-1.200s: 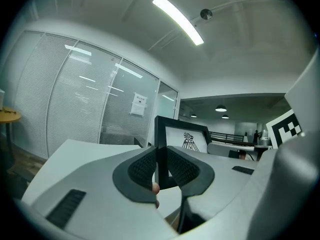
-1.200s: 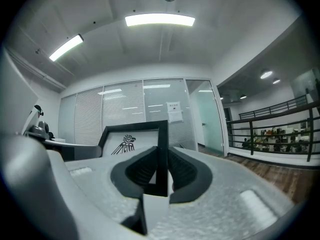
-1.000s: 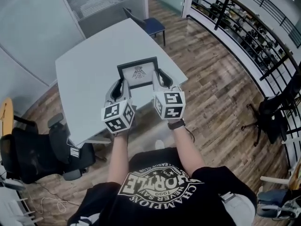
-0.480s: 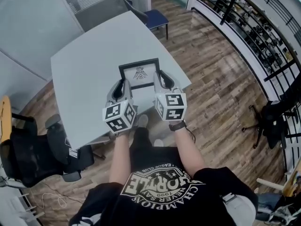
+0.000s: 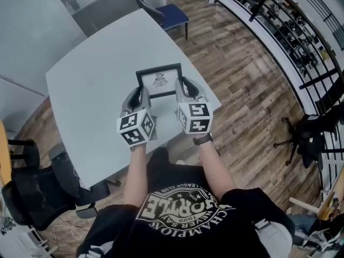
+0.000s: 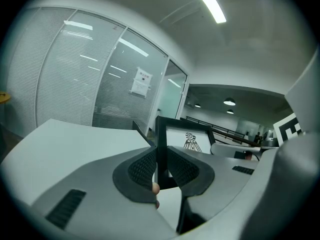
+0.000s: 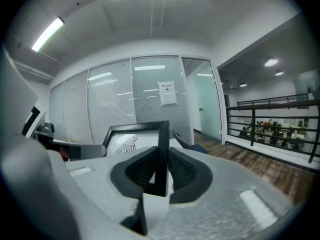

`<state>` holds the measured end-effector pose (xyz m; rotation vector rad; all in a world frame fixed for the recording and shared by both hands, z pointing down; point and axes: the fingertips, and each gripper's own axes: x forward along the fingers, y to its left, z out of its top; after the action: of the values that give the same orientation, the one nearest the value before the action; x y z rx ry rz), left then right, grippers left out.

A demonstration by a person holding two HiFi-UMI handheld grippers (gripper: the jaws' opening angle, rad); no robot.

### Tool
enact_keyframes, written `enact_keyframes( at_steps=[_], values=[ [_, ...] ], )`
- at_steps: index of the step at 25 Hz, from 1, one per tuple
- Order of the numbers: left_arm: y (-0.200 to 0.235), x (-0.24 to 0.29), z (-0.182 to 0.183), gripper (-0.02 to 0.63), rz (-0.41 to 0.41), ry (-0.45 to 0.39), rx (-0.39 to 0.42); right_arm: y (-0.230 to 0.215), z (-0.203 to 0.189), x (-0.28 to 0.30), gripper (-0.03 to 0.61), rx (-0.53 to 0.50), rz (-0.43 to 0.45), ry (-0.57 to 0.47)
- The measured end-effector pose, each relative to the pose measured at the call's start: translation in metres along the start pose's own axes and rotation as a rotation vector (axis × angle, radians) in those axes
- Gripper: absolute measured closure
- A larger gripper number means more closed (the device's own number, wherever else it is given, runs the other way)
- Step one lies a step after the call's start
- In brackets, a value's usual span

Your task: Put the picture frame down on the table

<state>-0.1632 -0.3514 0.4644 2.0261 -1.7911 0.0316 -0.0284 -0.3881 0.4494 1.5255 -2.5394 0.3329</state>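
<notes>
A black picture frame point(image 5: 159, 81) with a white mat and a small dark bird emblem is held between both grippers above the grey table point(image 5: 91, 90). My left gripper point(image 5: 137, 97) is shut on the frame's left side bar point(image 6: 161, 149). My right gripper point(image 5: 183, 90) is shut on its right side bar point(image 7: 162, 149). In both gripper views the dark ribbed pads press the thin black bar from either side. Whether the frame's lower edge touches the tabletop is hidden by the grippers.
A blue chair point(image 5: 167, 14) stands at the table's far corner. A black office chair point(image 5: 40, 190) sits at the lower left, by the table's near edge. Wooden floor and a black railing point(image 5: 285, 20) lie to the right. Glass partition walls stand behind the table.
The person has stepped closer, so the table now reaches further under the grippers and the frame. Both grippers keep their hold on the frame throughout.
</notes>
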Motion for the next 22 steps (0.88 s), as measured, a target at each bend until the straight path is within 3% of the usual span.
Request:
enact_keyframes(
  at_steps=[7,22],
  values=[
    [0.026,0.06,-0.016,0.545,0.002,0.085,-0.014,-0.019,-0.028,0.059,0.512,0.045,-0.021,0.084],
    [0.085,0.154,-0.113,0.545,0.021,0.344,-0.069,-0.046,-0.146,0.148,0.512,0.135,-0.075,0.349]
  ],
)
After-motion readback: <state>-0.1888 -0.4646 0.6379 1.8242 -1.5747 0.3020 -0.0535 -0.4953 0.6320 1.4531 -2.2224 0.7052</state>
